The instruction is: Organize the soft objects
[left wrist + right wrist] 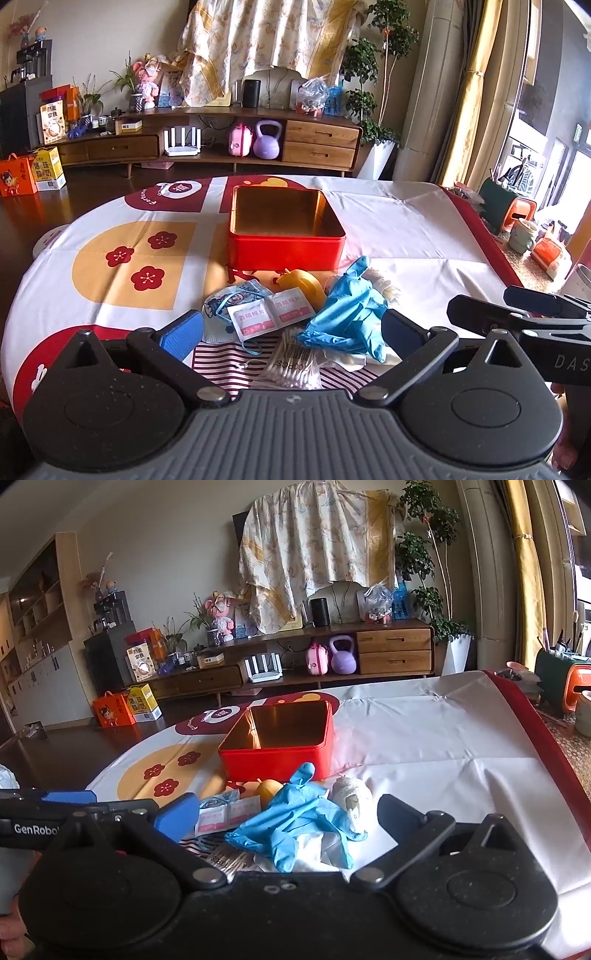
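Note:
An open red tin (286, 253) (277, 766) with a gold inside stands empty on the table. In front of it lies a pile: blue gloves (347, 314) (295, 823), a printed face mask (225, 302), two alcohol wipe packets (271, 312) (229, 814), a bag of cotton swabs (290, 365), a yellow bottle (301, 282) (269, 790) and a gauze roll (351, 797). My left gripper (291, 328) stands open just short of the pile, nothing between its fingers. My right gripper (288, 819) is open too, over the gloves, touching nothing.
The tablecloth (122, 254) has red and yellow patterns and a red edge (535, 738) on the right. Beyond the table stands a wooden TV cabinet (221, 140) with a kettlebell (267, 140). Cups and boxes (524, 229) crowd a surface at right.

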`<state>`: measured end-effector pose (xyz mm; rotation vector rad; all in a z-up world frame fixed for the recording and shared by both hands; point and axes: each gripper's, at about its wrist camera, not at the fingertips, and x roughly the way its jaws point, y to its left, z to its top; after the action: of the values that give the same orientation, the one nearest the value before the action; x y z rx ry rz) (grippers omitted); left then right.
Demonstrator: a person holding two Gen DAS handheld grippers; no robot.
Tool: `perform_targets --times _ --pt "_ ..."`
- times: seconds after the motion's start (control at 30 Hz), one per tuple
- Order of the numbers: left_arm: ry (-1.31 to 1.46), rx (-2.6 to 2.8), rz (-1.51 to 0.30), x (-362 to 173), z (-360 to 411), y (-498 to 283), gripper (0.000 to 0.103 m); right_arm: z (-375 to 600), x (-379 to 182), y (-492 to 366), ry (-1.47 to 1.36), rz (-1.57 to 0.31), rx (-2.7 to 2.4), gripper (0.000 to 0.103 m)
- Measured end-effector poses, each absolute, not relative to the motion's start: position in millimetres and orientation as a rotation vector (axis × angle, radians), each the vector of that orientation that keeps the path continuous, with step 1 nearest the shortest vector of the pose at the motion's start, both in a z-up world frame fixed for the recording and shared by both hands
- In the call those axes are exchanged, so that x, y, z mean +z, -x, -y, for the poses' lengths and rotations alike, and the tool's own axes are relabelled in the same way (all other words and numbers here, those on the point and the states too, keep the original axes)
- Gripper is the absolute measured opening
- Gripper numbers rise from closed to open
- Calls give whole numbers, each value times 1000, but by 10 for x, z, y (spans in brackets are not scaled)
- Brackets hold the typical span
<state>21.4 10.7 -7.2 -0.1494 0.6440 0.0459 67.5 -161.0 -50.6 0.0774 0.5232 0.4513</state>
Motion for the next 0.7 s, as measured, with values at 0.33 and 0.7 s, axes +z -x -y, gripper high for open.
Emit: perform_targets --times 0.33,0.7 --pt "171 40 -648 -101 -146 -229 103 1578 -517 -683 -71 -516 462 102" --pt "168 40 -644 -117 -140 -220 103 1592 -508 -676 -73 -522 464 102"
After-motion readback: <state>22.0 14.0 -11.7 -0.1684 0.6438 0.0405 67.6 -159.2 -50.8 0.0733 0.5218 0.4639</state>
